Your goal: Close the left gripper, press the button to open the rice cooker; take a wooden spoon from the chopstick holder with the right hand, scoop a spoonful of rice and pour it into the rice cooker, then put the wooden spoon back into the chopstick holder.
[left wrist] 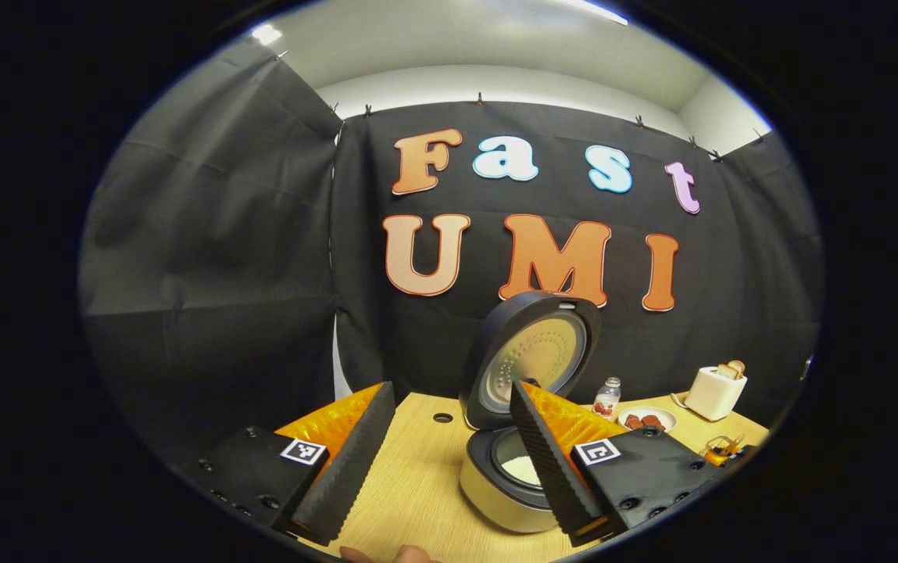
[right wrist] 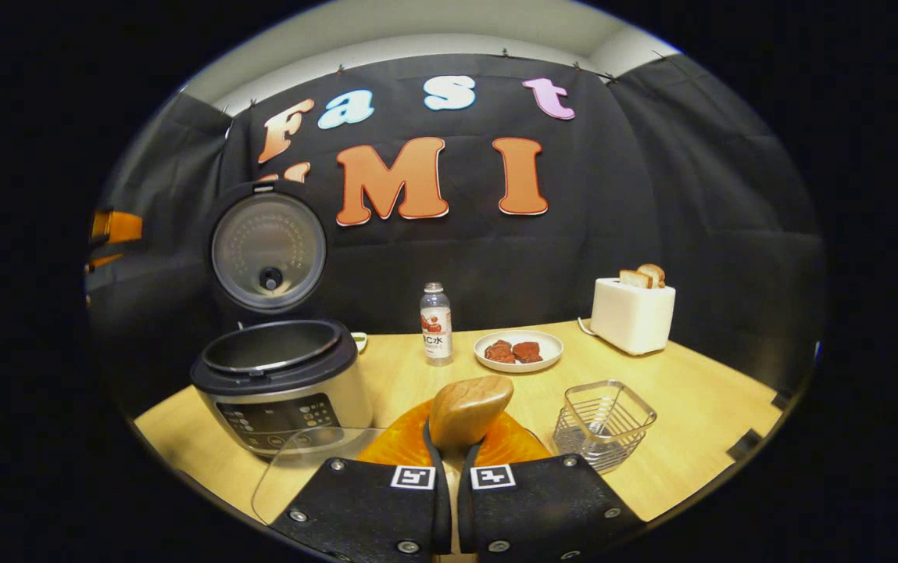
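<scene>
1. The wooden spoon (right wrist: 470, 409) sits pinched between the right gripper (right wrist: 453, 453) fingers, which press together on its handle; its bowl rises just past the fingertips, back side toward the camera, and its long axis runs forward and up along the fingers; whether any rice rides in the bowl cannot be told from this side.
2. The chopstick holder (right wrist: 603, 422), a wire basket, stands on the table (right wrist: 699, 407) just to the right of the spoon and a little ahead; nothing shows inside it; judging by that, the coming move turns on a short swing to the right and a tip of the handle downward into the basket.
3. The rice cooker (right wrist: 280, 383) stands to the spoon's left, lid (right wrist: 267, 250) swung upright, pot rim open; in the left gripper view a pale layer of rice (left wrist: 521, 469) lies in the pot bottom, so the pouring step looks done.
4. A clear container edge (right wrist: 300, 461) lies low between the cooker and the right gripper; its contents cannot be made out.
5. The right gripper is the nearer tool to the holder by far; it is held low and roughly level over the table's near edge, pointing toward the back wall.
6. The left gripper (left wrist: 449, 453) hangs near the cooker with its fingers spread apart and empty, the cooker showing between and behind them.
</scene>
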Tool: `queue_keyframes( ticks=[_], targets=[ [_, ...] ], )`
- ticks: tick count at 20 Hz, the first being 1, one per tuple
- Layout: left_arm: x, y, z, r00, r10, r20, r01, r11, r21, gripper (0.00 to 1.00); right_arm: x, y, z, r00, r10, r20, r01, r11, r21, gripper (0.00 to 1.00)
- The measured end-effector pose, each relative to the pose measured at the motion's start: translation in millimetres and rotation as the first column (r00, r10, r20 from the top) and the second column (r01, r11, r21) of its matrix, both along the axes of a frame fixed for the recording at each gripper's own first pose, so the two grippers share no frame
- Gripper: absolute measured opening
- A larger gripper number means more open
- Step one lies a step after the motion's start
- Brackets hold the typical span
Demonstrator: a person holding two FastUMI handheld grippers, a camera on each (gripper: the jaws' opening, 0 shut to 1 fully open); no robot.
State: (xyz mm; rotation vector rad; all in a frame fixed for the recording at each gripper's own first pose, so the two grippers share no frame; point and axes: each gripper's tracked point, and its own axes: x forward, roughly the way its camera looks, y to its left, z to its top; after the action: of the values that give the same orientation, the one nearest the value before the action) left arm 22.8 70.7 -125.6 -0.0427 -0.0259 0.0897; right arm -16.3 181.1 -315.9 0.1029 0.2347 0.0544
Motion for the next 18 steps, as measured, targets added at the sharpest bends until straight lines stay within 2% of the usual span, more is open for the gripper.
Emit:
queue_keyframes(
  ticks=[2, 3, 6, 12, 16, 18],
  targets=[
    [0.3, 0.2, -2.8, 1.0, 0.002, -0.004, -0.002, 1.0, -0.011, 0.99, -0.7, 12.7, -3.7, 0.999, 0.026, -0.026, -0.021, 0.987, 0.16, 0.03],
    [0.2, 0.8, -3.8, 1.0, 0.003, -0.007, -0.003, 1.0, -0.014, 0.99, -4.2, 15.5, -3.7, 0.999, 0.029, -0.035, -0.022, 0.981, 0.191, 0.03],
    [-1.3, -0.8, -4.9, 1.0, 0.003, -0.011, -0.003, 1.0, -0.014, 0.99, -1.5, 19.2, -6.7, 0.999, 0.027, -0.03, -0.019, 0.971, 0.24, 0.02],
    [-3.8, -3.5, -3.2, 1.0, 0.01, -0.009, -0.01, 1.0, -0.003, 0.99, -2.2, 26.6, -13.0, 0.997, 0.029, -0.071, 0.001, 0.919, 0.395, 0.03],
    [-2.7, -6.1, 1.0, 1.0, 0.011, -0.007, -0.011, 1.0, -0.004, 0.99, -7.3, 29.7, -14.3, 0.995, 0.026, -0.092, 0.016, 0.904, 0.427, 0.03],
    [-2.2, -8.9, -0.1, 1.0, 0.006, -0.007, -0.007, 1.0, -0.008, 0.99, -9.9, 36.1, -15.7, 0.993, 0.037, -0.113, 0.023, 0.874, 0.485, 0.02]
  ],
)
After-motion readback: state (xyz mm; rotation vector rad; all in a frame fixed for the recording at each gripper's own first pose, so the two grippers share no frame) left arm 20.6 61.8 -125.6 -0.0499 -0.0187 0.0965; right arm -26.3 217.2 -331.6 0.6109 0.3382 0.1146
